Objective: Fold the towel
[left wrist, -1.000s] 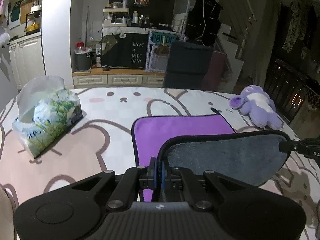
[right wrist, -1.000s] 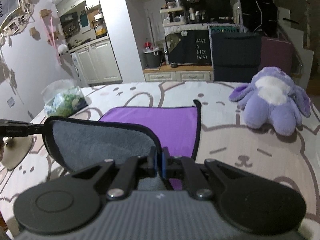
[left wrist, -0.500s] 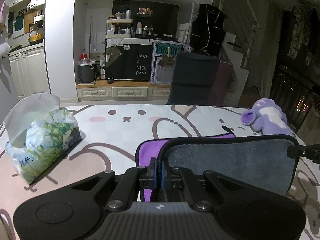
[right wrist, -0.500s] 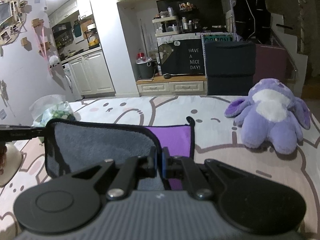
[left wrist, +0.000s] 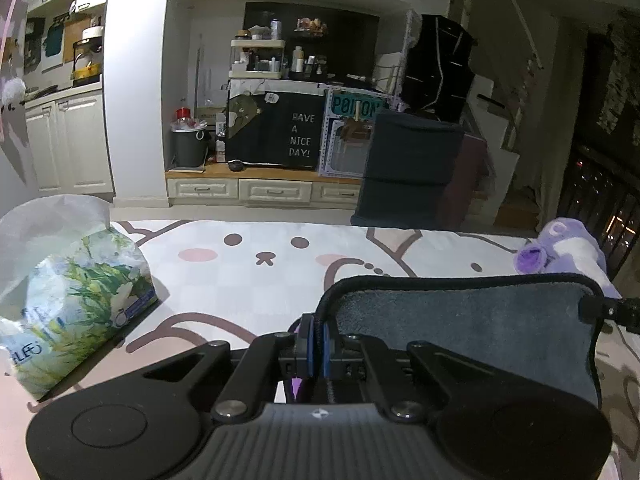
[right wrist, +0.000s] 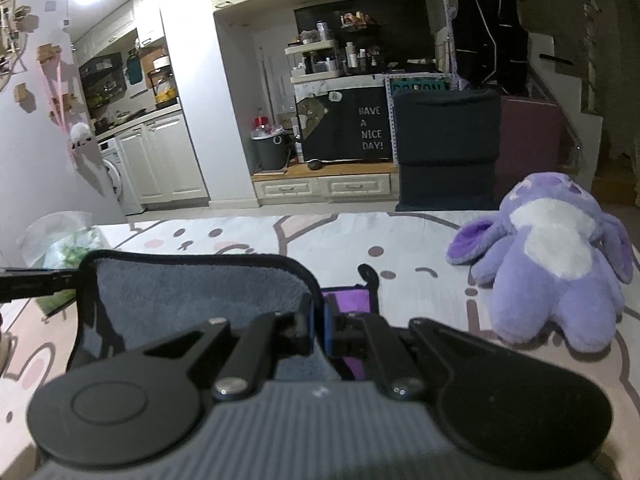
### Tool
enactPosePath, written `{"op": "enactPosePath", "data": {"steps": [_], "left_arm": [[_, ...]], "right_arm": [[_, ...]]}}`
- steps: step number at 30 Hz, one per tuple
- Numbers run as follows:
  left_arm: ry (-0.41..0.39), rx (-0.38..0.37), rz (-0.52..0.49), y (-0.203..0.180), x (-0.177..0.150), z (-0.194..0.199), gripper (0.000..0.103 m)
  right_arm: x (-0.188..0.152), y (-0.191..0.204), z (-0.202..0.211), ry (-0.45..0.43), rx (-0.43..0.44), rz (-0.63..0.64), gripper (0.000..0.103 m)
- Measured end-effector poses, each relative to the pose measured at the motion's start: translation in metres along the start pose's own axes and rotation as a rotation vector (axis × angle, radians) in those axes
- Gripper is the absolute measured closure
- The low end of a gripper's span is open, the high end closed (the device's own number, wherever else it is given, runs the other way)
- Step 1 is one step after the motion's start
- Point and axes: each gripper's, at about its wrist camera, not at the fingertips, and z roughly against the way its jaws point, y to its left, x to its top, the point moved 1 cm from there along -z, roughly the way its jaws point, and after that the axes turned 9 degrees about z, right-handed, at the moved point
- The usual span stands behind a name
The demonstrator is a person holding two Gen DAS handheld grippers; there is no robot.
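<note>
The towel (left wrist: 460, 320) is purple on one side and grey on the other, with a dark hem. My left gripper (left wrist: 316, 344) is shut on its near left corner. My right gripper (right wrist: 319, 322) is shut on its near right corner. The held edge is lifted and stretched taut between the two, grey side (right wrist: 192, 300) facing the cameras. A strip of the purple side (right wrist: 348, 292) shows on the table beyond the right gripper. The right gripper's finger (left wrist: 616, 312) shows at the towel's right end in the left wrist view, and the left gripper's finger (right wrist: 32, 282) at its left end in the right wrist view.
The table has a cartoon-bear cloth (left wrist: 260, 256). A tissue pack (left wrist: 68, 300) lies at the left and shows small in the right wrist view (right wrist: 64, 244). A purple plush toy (right wrist: 556, 256) sits at the right. A dark chair (left wrist: 408, 172) stands beyond the far edge.
Both grippers have carried the held edge forward and over the towel. The grey flap now covers nearly all of the purple surface that showed earlier.
</note>
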Motion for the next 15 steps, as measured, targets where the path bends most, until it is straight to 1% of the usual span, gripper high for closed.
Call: {"op": "enactPosePath", "data": {"steps": [4, 10, 15], "left_arm": [[-0.008, 0.01, 0.018, 0.004, 0.005, -0.014, 0.098], [-0.014, 0.002, 0.031, 0.008, 0.009, -0.032, 0.098], [0.009, -0.003, 0.038, 0.009, 0.007, -0.055, 0.098]], "right_arm": [[0.005, -0.001, -0.012, -0.007, -0.009, -0.006, 0.097], [0.011, 0.0, -0.03, -0.002, -0.02, -0.016, 0.097], [0.01, -0.002, -0.045, 0.024, -0.042, -0.02, 0.097]]}}
